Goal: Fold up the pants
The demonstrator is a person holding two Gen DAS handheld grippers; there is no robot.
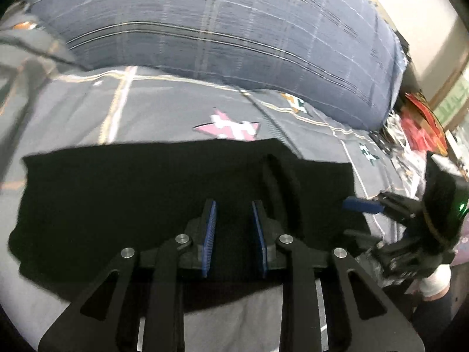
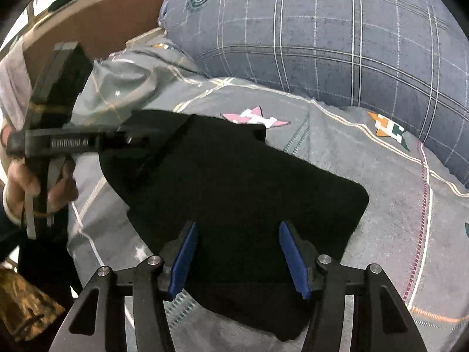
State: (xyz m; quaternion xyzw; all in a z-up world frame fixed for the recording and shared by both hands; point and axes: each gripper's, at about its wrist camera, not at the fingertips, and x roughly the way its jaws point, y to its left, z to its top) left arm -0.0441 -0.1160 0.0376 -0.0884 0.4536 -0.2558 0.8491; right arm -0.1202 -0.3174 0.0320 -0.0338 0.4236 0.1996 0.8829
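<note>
The black pants (image 1: 146, 199) lie folded into a compact block on the grey bedspread (image 1: 164, 111); they also show in the right wrist view (image 2: 240, 187). My left gripper (image 1: 234, 208) hovers over the near edge of the pants, jaws apart and nothing between them. My right gripper (image 2: 237, 228) is open wide above the pants' near edge, empty. It appears at the right of the left wrist view (image 1: 363, 205). The left gripper shows at the left of the right wrist view (image 2: 140, 138), over the pants' far corner.
A large blue plaid pillow (image 1: 234, 29) lies behind the pants, also in the right wrist view (image 2: 337, 35). A brown headboard (image 2: 96, 20) stands at far left. Cluttered red items (image 1: 422, 123) sit beside the bed.
</note>
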